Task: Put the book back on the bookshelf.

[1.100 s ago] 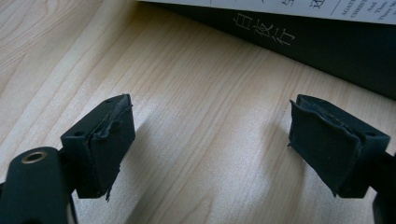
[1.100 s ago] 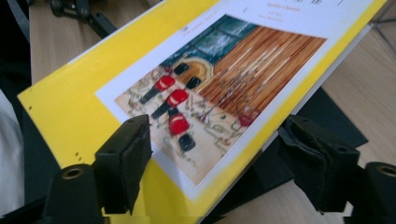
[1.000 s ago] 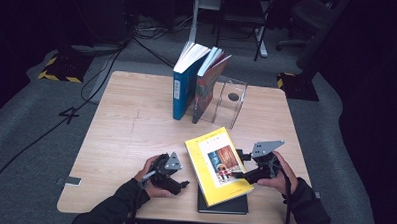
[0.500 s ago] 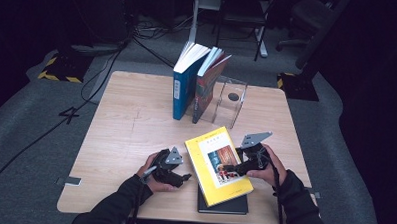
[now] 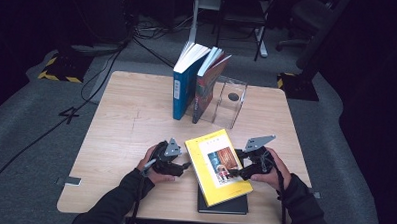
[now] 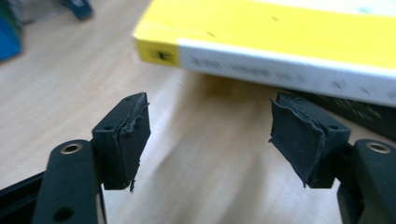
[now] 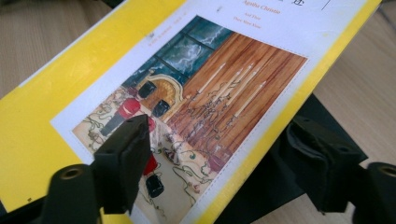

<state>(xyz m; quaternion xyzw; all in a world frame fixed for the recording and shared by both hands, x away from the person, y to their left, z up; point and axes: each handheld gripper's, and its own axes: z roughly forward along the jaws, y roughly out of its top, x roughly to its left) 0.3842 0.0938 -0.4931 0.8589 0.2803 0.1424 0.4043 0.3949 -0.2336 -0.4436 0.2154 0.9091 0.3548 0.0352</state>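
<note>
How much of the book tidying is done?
Two books already stand upright by the clear bookend. The right gripper has its jaws around the edge of the yellow book, grip unclear; the left gripper, empty, has just been closing its jaws. Probably left: standing up that book, then the black book under it.

Upright books [image 5: 197, 82], clear stand [image 5: 231, 104]

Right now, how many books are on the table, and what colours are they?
Yellow book: 1, lying on the black one
Black book: 1, flat underneath
Blue book: 1, standing
Red book: 1, standing beside the blue one
Total: 4 books
</note>
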